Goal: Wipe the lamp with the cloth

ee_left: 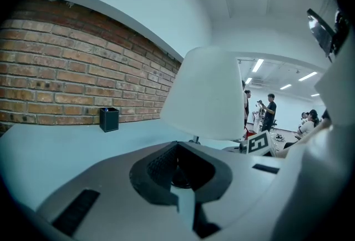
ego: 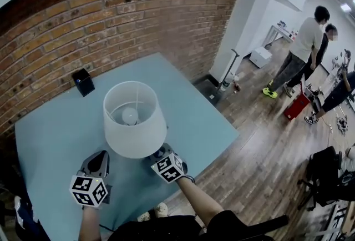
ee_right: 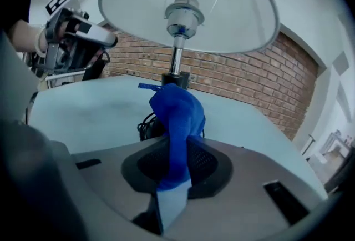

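A table lamp with a white shade (ego: 135,118) stands on the light blue table (ego: 55,129). My right gripper (ego: 159,152) is low at the shade's near right edge, shut on a blue cloth (ee_right: 178,118). In the right gripper view the cloth stands up just in front of the chrome stem (ee_right: 176,60), under the shade (ee_right: 233,18), and hides the lamp's base. My left gripper (ego: 98,162) hovers at the shade's near left side, a little apart from it, jaws shut and empty. From the left gripper view the shade (ee_left: 209,95) is straight ahead.
A small black box (ego: 84,81) sits on the table by the brick wall (ego: 111,18). A coiled black cord (ee_right: 146,123) lies beside the lamp base. The table's right edge drops to a wooden floor, where several people (ego: 304,48) stand far off.
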`<action>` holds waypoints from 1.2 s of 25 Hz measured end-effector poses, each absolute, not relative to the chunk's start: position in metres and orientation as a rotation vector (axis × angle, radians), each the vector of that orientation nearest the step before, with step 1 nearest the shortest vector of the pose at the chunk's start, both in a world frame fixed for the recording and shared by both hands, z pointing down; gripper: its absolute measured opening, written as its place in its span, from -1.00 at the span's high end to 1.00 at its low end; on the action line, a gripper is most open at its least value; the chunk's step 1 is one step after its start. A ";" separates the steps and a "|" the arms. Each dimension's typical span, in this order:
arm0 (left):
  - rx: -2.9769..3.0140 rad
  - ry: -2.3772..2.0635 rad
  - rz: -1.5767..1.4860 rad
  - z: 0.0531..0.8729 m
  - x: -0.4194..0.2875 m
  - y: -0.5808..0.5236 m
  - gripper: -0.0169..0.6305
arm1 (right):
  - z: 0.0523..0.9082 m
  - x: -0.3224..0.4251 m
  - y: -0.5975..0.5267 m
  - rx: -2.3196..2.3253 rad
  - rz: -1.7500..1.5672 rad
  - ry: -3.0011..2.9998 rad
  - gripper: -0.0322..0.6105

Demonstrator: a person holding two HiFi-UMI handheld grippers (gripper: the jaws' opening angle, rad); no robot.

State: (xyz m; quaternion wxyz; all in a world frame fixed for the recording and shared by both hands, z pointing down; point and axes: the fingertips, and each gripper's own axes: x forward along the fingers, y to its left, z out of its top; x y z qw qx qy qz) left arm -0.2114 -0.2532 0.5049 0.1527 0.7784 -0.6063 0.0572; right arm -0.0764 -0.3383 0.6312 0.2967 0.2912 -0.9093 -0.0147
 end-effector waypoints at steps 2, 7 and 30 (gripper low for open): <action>2.228 -1.737 0.174 0.508 -0.212 -0.253 0.92 | 0.628 -0.067 -0.343 0.768 0.088 -2.482 0.68; 2.198 -1.771 0.155 0.505 -0.216 -0.252 0.92 | 0.577 -0.039 -0.396 0.789 0.680 -2.887 0.68; 2.106 -1.848 0.272 0.518 -0.245 -0.260 0.92 | 0.639 -0.139 -0.425 -0.064 1.209 -2.450 0.68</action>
